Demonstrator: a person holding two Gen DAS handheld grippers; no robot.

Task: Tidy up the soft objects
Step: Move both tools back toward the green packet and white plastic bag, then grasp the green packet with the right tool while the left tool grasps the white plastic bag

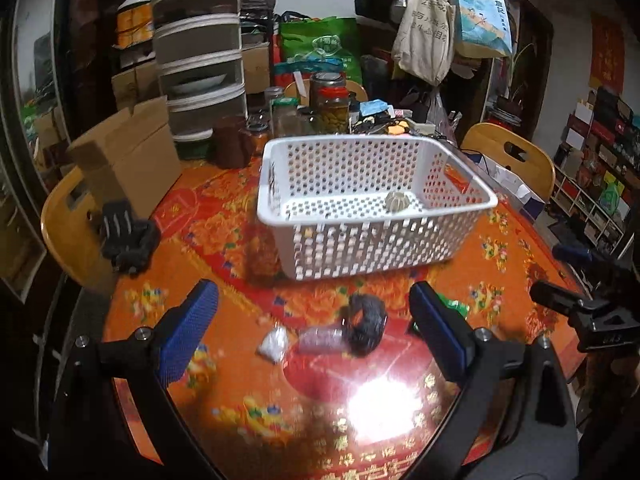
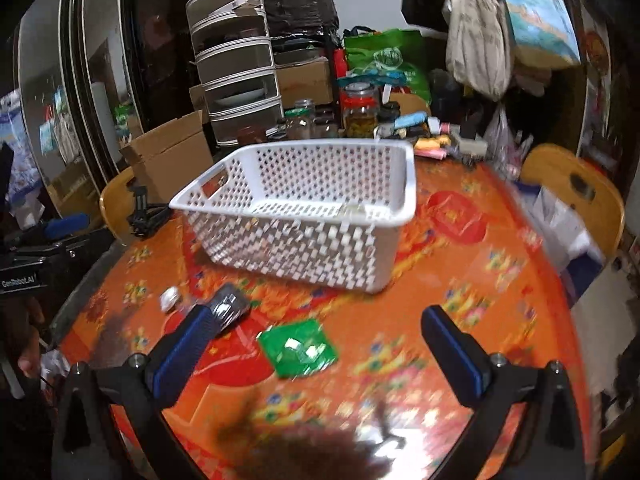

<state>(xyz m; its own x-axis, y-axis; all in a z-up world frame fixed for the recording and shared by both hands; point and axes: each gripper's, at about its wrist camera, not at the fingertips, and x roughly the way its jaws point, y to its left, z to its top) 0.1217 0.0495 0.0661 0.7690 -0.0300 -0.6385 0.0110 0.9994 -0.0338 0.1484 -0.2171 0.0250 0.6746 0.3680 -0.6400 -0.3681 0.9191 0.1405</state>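
Note:
A white perforated basket (image 1: 372, 200) (image 2: 304, 208) stands on the orange flowered tablecloth, with a small pale round object (image 1: 396, 200) inside. In front of it lie a dark fuzzy ring (image 1: 366, 330), a purplish soft roll (image 1: 320, 340) and a small white packet (image 1: 274, 344) (image 2: 170, 298). My left gripper (image 1: 312, 320) hovers open just short of them. My right gripper (image 2: 316, 336) is open too, above a green packet (image 2: 298, 346) lying between its fingers; a dark grey bundle (image 2: 228, 308) sits by its left finger. A blurred brown shape (image 2: 304, 452) fills the bottom edge.
Jars (image 1: 330, 104) and clutter crowd the table's far side behind the basket. A cardboard box (image 1: 128, 160), a black clamp stand (image 1: 124, 236) and a wooden chair (image 1: 64, 224) are at the left; another chair (image 2: 572, 188) is at the right. Stacked drawers (image 2: 236, 80) stand behind.

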